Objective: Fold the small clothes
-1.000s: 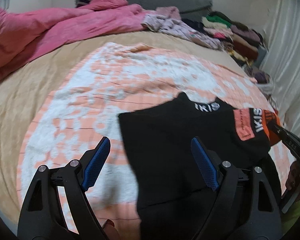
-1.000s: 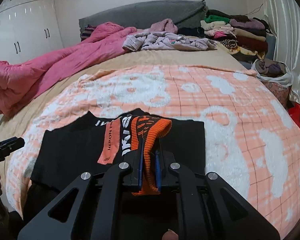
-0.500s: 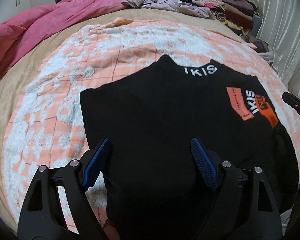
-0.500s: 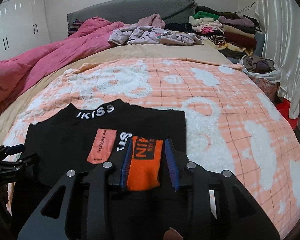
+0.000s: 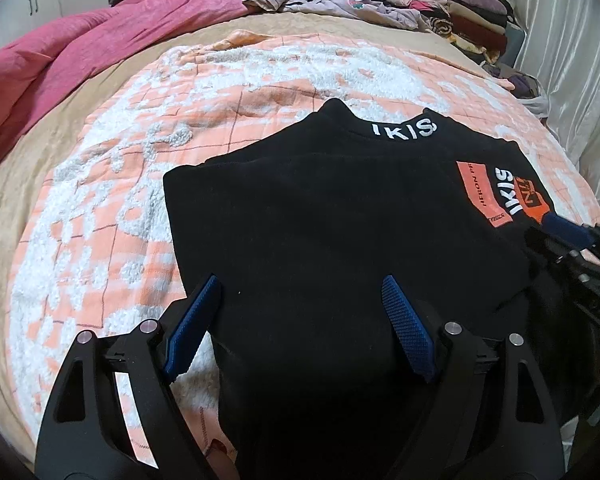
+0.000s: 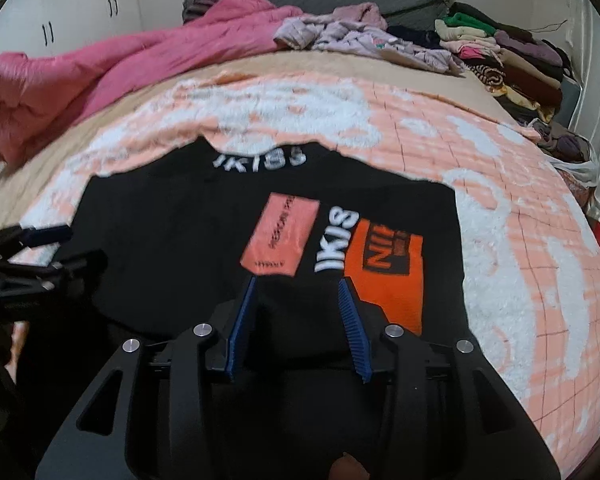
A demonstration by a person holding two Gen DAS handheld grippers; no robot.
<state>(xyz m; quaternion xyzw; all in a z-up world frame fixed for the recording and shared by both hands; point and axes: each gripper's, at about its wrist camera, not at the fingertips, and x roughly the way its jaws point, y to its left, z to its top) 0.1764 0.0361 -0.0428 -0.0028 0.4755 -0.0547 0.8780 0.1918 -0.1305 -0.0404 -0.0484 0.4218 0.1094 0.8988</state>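
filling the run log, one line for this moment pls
left hand-held gripper open | right hand-held gripper open | black top flat on blanket

Black knit sweater with white collar lettering point(image 5: 340, 216), lying flat on a peach-and-white plaid blanket, sleeve with orange cuff point(image 6: 388, 276) folded across its front

Right tongs point(image 6: 296, 298) off orange cuff point(image 6: 388, 276).

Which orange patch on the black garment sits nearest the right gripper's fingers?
The bright orange patch with black block lettering: it starts right beside the right gripper. The paler salmon patch lies farther up the black garment, left of the white lettering.
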